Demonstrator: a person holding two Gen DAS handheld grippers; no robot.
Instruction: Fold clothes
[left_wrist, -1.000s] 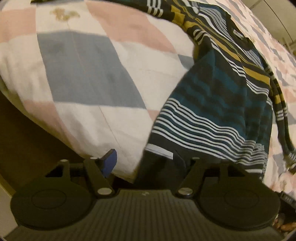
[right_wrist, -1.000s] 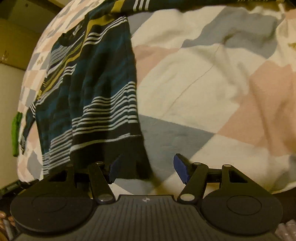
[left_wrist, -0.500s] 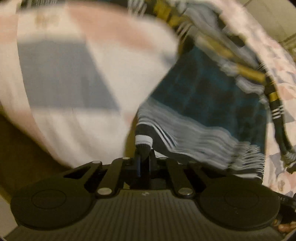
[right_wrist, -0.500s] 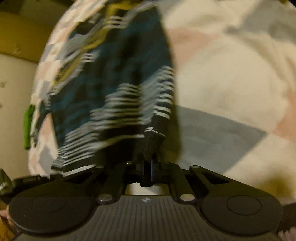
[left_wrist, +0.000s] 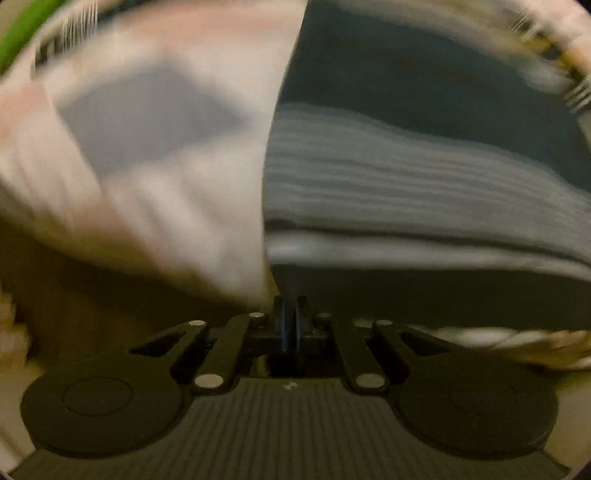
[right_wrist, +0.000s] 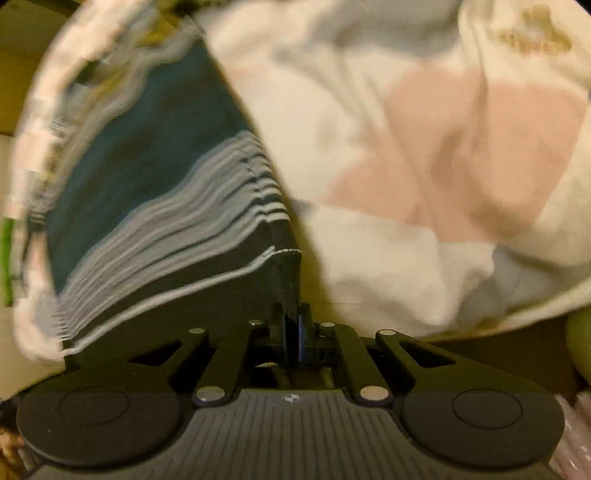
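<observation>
A dark striped sweater (left_wrist: 424, 177) with teal, white and mustard bands lies on a checked quilt; both views are motion-blurred. My left gripper (left_wrist: 290, 314) is shut on the sweater's dark hem at its left bottom corner. In the right wrist view the sweater (right_wrist: 147, 206) fills the left half, and my right gripper (right_wrist: 291, 328) is shut on its right bottom hem corner. The hem stretches taut between both grippers and is lifted off the bed's front edge.
The quilt (left_wrist: 147, 147) has pink, grey and white squares and covers the bed; it also fills the right half of the right wrist view (right_wrist: 443, 166). Something green (right_wrist: 7, 254) lies beyond the sweater at the far left. The bed's front edge drops to dark floor.
Both grippers went from open beside the hem to shut on its corners. They have since lifted and pushed the hem forward over the sweater, blurring both views.
</observation>
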